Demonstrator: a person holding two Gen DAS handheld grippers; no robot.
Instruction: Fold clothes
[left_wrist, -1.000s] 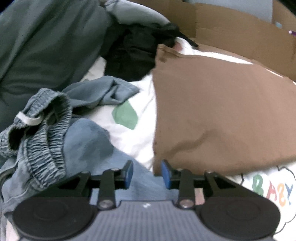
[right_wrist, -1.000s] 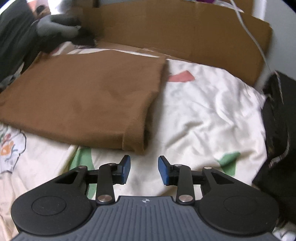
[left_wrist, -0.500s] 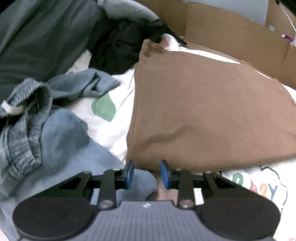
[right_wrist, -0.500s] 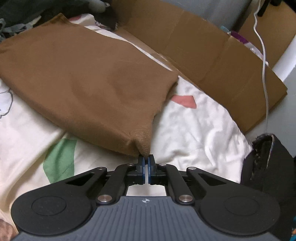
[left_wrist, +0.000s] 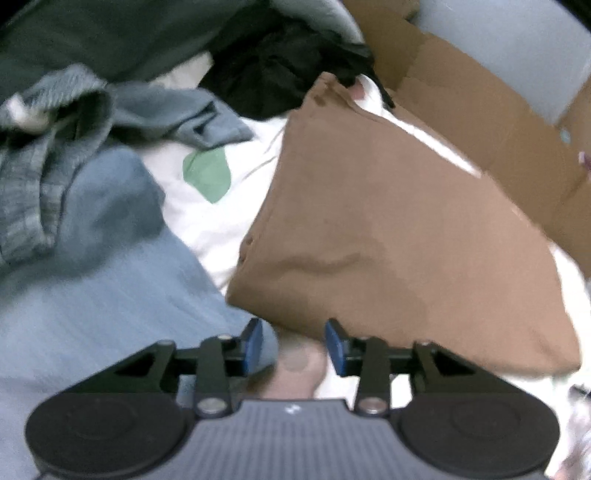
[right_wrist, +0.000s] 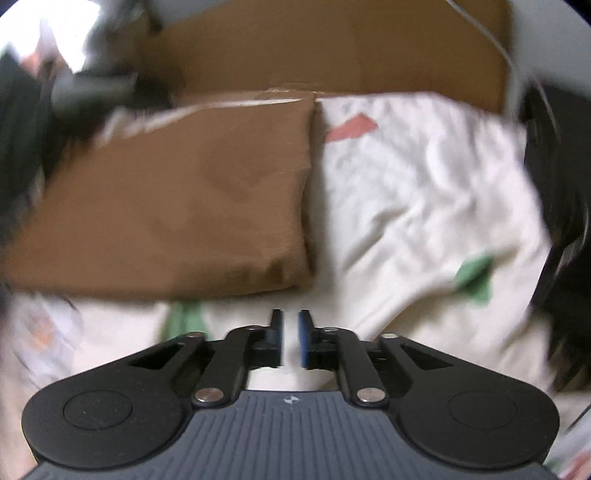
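A folded brown garment (left_wrist: 388, 236) lies on a white printed sheet (left_wrist: 207, 214). My left gripper (left_wrist: 294, 341) hovers at its near left corner. Its jaws are opening, the brown edge sits right at the fingertips, and no pad presses on it. In the right wrist view the brown garment (right_wrist: 177, 221) lies to the left, its near right corner just beyond my right gripper (right_wrist: 290, 328). Those jaws are opening from a narrow gap, and only the sheet (right_wrist: 406, 206) shows between them.
A heap of blue denim clothes (left_wrist: 74, 221) lies left of the brown garment, with a black garment (left_wrist: 280, 70) and dark green cloth (left_wrist: 92, 33) behind. Cardboard panels (right_wrist: 332, 48) border the far side. A black object (right_wrist: 561, 206) sits at the sheet's right edge.
The right gripper, shut at the brown garment's corner half a second ago, has parted and drawn back from it. The left gripper's jaws have widened and both views have rolled.
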